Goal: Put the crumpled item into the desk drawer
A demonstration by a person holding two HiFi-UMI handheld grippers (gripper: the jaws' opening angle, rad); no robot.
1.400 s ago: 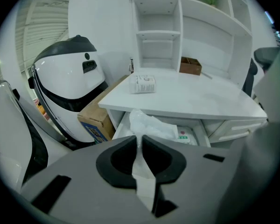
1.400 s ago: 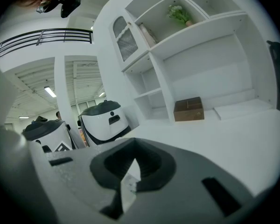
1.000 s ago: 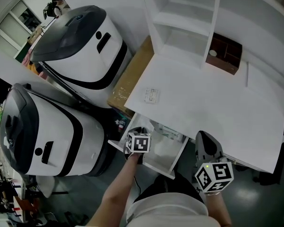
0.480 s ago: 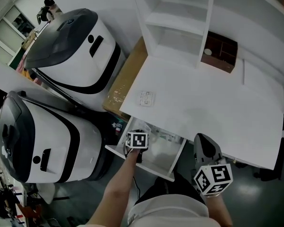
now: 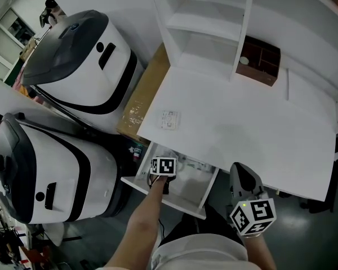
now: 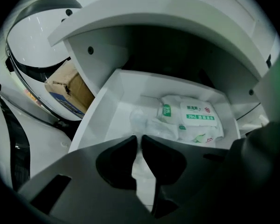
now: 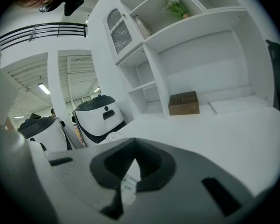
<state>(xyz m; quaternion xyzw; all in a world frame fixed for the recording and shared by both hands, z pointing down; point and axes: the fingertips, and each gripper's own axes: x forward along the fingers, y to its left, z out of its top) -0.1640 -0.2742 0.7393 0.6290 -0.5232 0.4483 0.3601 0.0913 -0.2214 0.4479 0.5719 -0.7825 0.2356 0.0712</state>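
Left gripper (image 6: 139, 139) still at drawer (image 6: 95, 120) rim, crumpled item (image 6: 141, 119) inside — right gripper (image 7: 134, 158) aside, all jaws clenched

Only one print is legible: "75%" on a green band on the white wipes pack (image 6: 192, 121), which lies in the drawer's (image 6: 97, 120) far right corner. The pack's other print, and that on the small card (image 5: 169, 119) near the tabletop's (image 5: 253, 128) left edge, is too small to read.

The open drawer (image 6: 91, 120) is bare along its front edge; a wipes pack (image 6: 196, 120) and crumpled plastic (image 6: 141, 119) crowd its back, under the worktop's (image 5: 242, 134) overhanging front edge.
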